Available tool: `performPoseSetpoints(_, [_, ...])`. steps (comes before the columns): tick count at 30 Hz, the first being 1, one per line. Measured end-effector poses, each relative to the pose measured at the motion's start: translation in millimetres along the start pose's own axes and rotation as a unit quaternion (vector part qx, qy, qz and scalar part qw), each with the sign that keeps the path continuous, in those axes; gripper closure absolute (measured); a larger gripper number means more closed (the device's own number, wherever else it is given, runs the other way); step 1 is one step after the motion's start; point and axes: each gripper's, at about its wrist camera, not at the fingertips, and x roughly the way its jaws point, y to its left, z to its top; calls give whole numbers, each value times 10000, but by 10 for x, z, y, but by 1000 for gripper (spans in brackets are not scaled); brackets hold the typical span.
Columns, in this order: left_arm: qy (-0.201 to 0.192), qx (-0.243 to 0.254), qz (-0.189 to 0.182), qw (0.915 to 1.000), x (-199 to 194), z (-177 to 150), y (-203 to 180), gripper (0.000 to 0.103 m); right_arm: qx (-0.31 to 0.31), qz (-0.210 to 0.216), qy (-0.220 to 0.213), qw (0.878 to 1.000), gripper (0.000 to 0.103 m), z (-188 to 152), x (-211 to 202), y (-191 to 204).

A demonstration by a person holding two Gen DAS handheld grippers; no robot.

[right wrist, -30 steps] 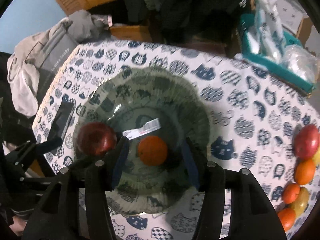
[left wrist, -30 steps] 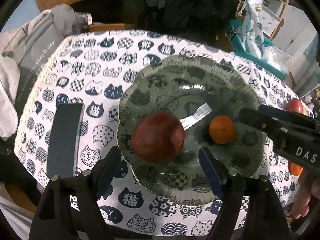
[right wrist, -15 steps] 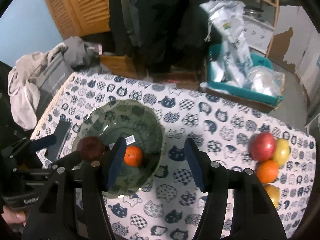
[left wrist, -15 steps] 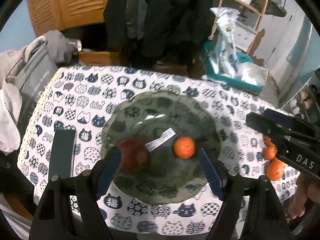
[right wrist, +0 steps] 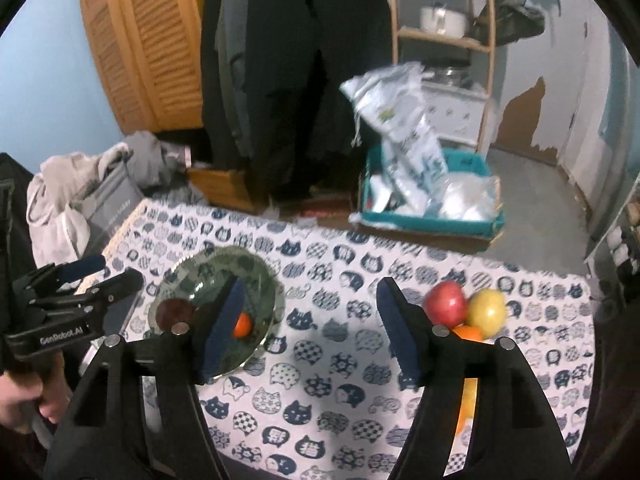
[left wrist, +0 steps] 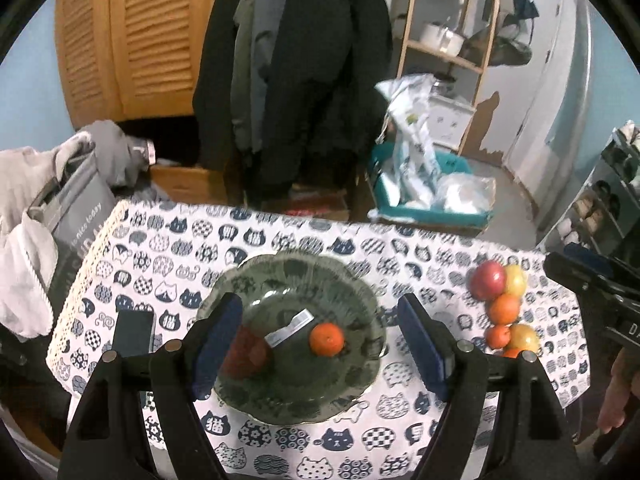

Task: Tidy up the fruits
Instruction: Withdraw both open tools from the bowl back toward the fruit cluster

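A scalloped glass plate (left wrist: pixel 280 396) lies on the cat-print tablecloth (left wrist: pixel 400 248). In it rest a dark red apple (left wrist: pixel 250 354), partly behind one finger, and a small tangerine (left wrist: pixel 327 339) beside a white label (left wrist: pixel 290 328). My left gripper (left wrist: pixel 317 304) hovers open above the plate, holding nothing. My right gripper (right wrist: pixel 310 286) hangs over bare cloth between the plate (right wrist: pixel 224 270) and the fruit pile; its jaws are opening with nothing between them. The pile holds a red apple (right wrist: pixel 446 304), a yellow apple (right wrist: pixel 486 310) and an orange (right wrist: pixel 468 334).
A dark phone (left wrist: pixel 134 332) lies left of the plate. Clothes and a grey bag (left wrist: pixel 76 216) sit off the table's left end. A teal box of plastic bags (right wrist: pixel 428 220) stands on the floor beyond the far edge. A hand (right wrist: pixel 20 396) grips the left tool.
Both grippers have risen and drawn back from the plate. The right one has swung right toward the fruit pile and widened its jaws, leaving the tangerine in the plate.
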Motion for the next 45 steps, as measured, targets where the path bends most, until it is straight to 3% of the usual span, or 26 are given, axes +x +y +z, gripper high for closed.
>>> performPoseSetpoints(2, [-120, 37, -1, 9999, -81, 29, -52, 17, -25, -45, -154, 9999, 29, 0, -148, -37])
performPoseSetpoints(12, [-486, 100, -143, 9987, -343, 164, -309, 17, -81, -155, -514, 9985, 27, -102, -635, -270])
performPoseSetpoints(21, [-775, 468, -286, 9955, -517, 210, -699, 15, 74, -363, -720, 9967, 25, -236, -901, -564])
performPoseSetpoints(36, [-673, 821, -415, 9935, -392, 205, -1171, 12, 387, -713, -773, 9937, 25, -395, -1061, -1067])
performPoseSetpoints(45, [-233, 1034, -410, 9935, -13, 78, -1468, 12, 710, -841, -269, 9936, 24, -554, -704, -1405])
